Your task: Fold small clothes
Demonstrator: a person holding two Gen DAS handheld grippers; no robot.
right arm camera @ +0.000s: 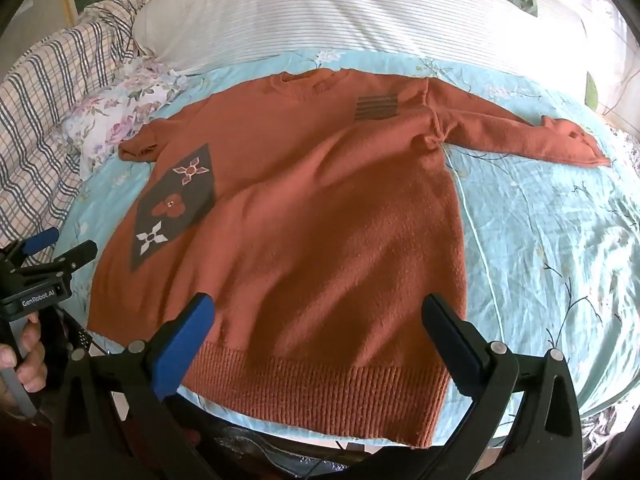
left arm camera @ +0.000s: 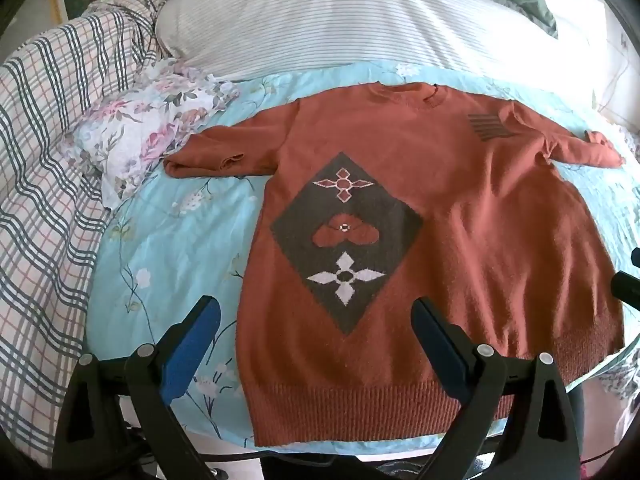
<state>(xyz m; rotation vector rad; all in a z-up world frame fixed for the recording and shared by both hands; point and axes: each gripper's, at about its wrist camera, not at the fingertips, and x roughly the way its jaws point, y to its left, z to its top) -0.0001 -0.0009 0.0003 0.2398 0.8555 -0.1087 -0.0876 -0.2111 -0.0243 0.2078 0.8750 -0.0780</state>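
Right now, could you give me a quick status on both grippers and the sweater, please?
Left gripper open, right gripper open, both empty above hem. Sweater flat on bed, unfolded, sleeves out. Floral cloth beside one sleeve.

Your right gripper (right arm camera: 316, 308) hangs above the hem of the rust-orange sweater (right arm camera: 320, 216) with its jaws spread wide and nothing between them. The sweater lies flat, front up, on the light blue floral sheet (right arm camera: 552, 232), with the collar at the far end and the ribbed hem nearest you. Both sleeves extend outward. A dark diamond panel (right arm camera: 172, 204) sits on the left side of the front. Your left gripper (right arm camera: 60, 246) appears at the left edge, held in your left hand (right arm camera: 28, 356), just beside the sweater's left edge; its jaws stand apart.
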